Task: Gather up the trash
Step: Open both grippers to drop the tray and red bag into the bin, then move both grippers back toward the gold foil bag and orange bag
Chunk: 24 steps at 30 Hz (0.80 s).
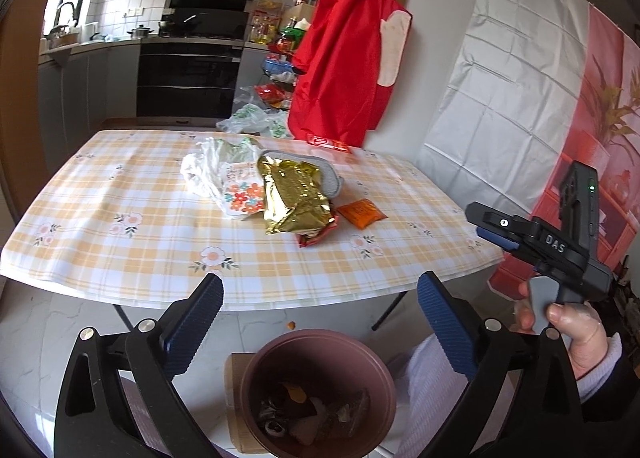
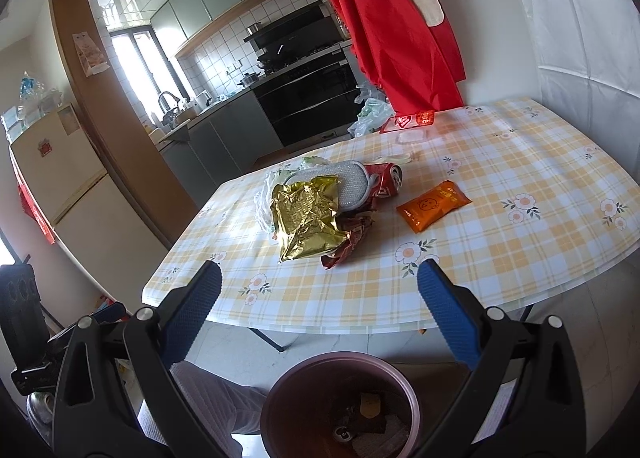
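Checked table (image 1: 140,194) (gold wrapper (image 1: 294,198), orange sachet (image 1: 362,213))

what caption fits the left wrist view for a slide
Open left gripper above the brown bin; gold wrapper waits on the checked table.

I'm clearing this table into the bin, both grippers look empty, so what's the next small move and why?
Probably reach the left hand-held gripper forward to the gold foil bag. Its jaws stand wide open with nothing between them, above the brown trash bin that already holds scraps. The bag lies on top of the pile on the checked table, nearest the edge.
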Tool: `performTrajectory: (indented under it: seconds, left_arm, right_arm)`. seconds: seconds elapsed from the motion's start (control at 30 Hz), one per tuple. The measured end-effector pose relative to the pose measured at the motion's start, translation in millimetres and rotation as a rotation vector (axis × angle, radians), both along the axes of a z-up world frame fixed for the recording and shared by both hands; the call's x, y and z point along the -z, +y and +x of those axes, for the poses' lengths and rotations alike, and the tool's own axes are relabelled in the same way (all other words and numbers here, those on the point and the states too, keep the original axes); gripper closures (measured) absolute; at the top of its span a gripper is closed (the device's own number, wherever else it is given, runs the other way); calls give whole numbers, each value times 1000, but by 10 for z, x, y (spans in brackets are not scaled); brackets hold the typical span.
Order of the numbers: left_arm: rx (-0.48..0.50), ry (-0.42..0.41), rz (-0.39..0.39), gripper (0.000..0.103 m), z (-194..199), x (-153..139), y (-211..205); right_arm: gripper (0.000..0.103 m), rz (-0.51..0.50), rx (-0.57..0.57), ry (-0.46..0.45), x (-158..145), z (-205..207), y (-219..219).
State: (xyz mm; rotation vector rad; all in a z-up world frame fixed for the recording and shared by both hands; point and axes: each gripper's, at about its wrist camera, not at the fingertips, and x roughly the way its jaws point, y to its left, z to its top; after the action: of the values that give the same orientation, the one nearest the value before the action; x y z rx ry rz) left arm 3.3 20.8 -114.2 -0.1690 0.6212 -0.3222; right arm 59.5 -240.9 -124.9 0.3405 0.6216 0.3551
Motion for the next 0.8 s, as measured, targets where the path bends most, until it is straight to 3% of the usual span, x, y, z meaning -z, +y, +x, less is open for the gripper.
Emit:
performTrajectory:
  seconds: [0.47, 0.8]
  left_arm:
    - [-68, 58, -10, 7, 357, 178, 101]
    - [-66, 94, 9, 7, 861, 331, -70]
  right_arm:
    - [6, -37, 79, 47, 223, 186, -176]
    - [6, -70, 120, 97, 493, 438, -274]
